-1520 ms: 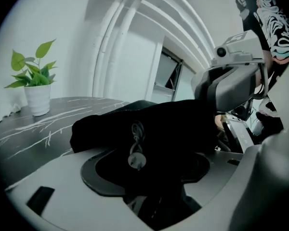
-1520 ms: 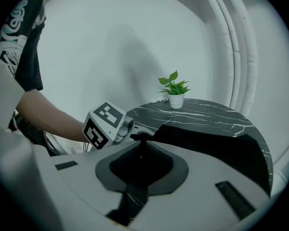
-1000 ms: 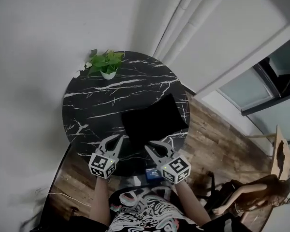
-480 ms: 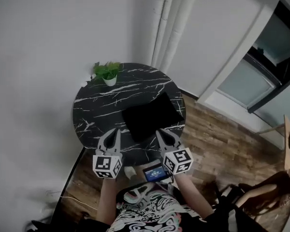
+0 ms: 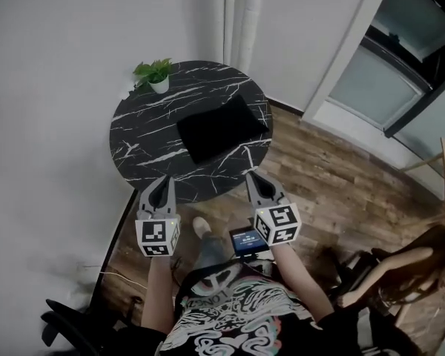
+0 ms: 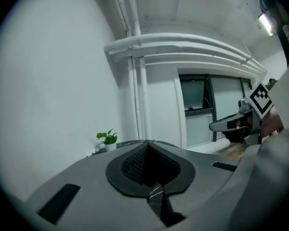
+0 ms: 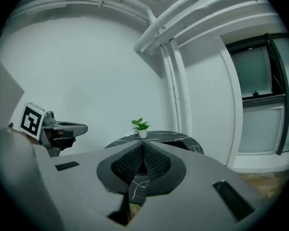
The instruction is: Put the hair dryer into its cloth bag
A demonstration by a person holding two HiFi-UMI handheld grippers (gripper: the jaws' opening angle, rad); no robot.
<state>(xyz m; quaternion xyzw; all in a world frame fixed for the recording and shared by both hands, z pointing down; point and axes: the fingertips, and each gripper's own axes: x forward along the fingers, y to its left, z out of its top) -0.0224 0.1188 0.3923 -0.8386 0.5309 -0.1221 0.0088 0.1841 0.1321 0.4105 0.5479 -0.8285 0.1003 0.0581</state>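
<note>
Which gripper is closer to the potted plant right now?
Left. The left gripper hangs off the table's near edge, on the plant's side; the right gripper is off the same edge, farther across.

- Left gripper (image 5: 162, 182), grey two-jaw tool with a marker cube: your jaws meet, with nothing between them; it points ahead, close to level.
- Right gripper (image 5: 254, 178), same build: jaws together, having just been closing, and empty.
- Both sit side by side, apart, before your chest.
- Left forearm (image 5: 157, 291) and right forearm (image 5: 302, 284): bare, reaching forward.
</note>
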